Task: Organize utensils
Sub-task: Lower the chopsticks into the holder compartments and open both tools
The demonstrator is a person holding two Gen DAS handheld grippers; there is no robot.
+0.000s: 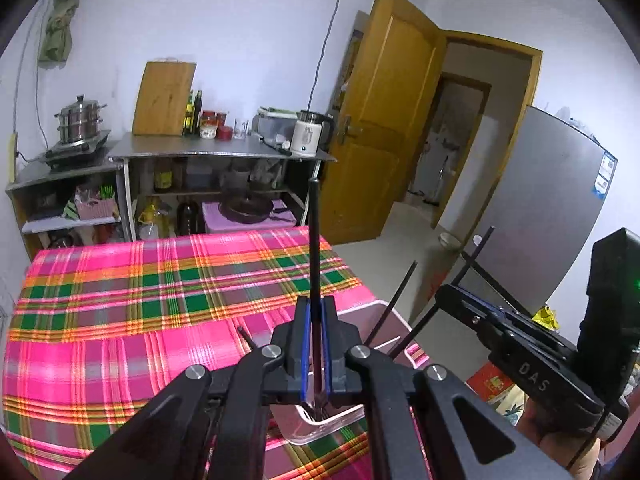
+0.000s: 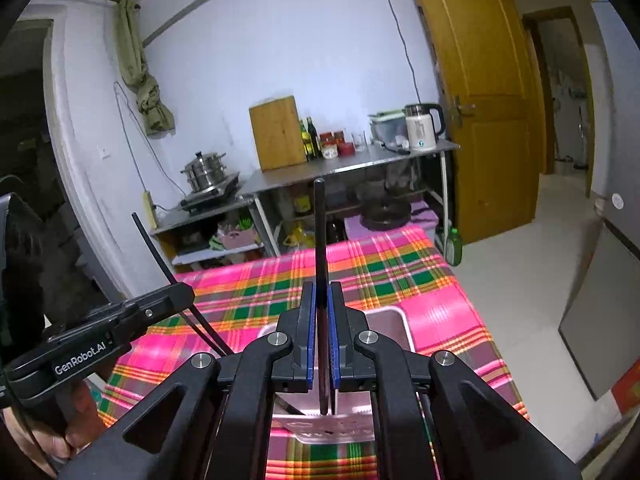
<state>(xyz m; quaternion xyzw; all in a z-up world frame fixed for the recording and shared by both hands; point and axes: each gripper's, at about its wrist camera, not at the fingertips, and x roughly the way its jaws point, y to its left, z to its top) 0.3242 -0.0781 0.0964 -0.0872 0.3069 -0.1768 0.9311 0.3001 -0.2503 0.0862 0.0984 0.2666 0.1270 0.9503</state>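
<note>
We note a plaid tablecloth (image 1: 120, 300) in pink, green and orange over the table, and beyond it a steel counter (image 1: 224, 150) carrying a wooden cutting board (image 1: 164, 98) leaned on the wall, bottles, jars and a white kettle (image 1: 308, 136); a steamer pot (image 1: 80, 118) sits on a lower stand to its left, a yellow door (image 1: 384, 120) stands open and a grey fridge (image 1: 540, 208) is to the right. A clear plastic bin (image 1: 360, 312) rests on the cloth under both tools, with further dark sticks leaning out of it beside the right gripper's fingers. Left gripper (image 1: 315, 344): blue pads pressed narrow on a dark chopstick (image 1: 314, 240) held upright, its lower end reaching down into the bin. Right gripper (image 2: 321, 340): likewise closed tight on a second chopstick (image 2: 320, 232), upright, lower tip over the bin (image 2: 394, 320). We see both grippers held above the bin, close beside each other, the right one angled in from the right in the left view, with the person's hand (image 2: 56, 436) visible gripping the left handle
</note>
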